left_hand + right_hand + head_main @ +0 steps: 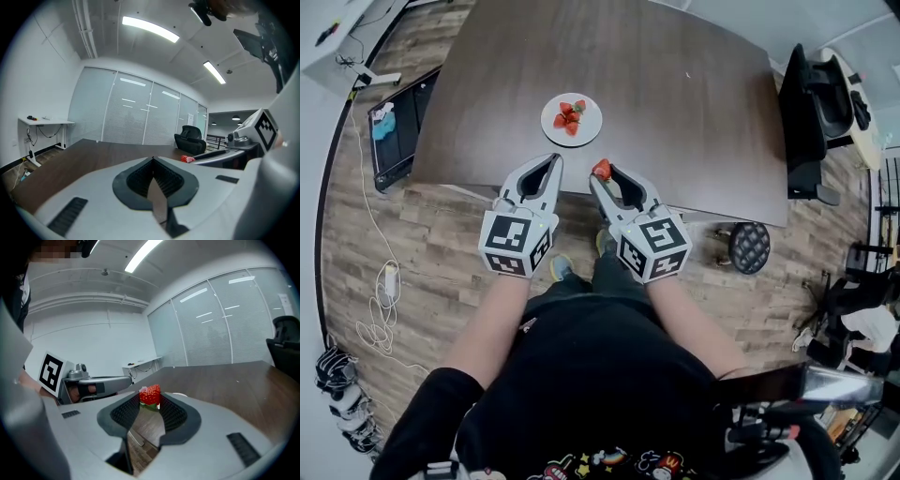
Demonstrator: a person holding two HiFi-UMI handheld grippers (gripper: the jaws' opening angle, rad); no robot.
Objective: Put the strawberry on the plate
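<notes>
A red strawberry (601,169) sits pinched between the tips of my right gripper (602,171), which is shut on it just over the table's near edge; in the right gripper view the strawberry (150,395) shows at the jaw tips. A small white plate (571,119) holding several strawberries lies on the dark brown table (675,103), a little beyond and left of the held berry. My left gripper (555,160) hovers at the near edge beside the right one, shut and empty; its tips (153,159) meet in the left gripper view.
A black office chair (811,112) stands at the table's right end. A round dark stool (749,247) and wood floor lie below the near edge. A black rack (398,127) and white cables (380,291) are on the left.
</notes>
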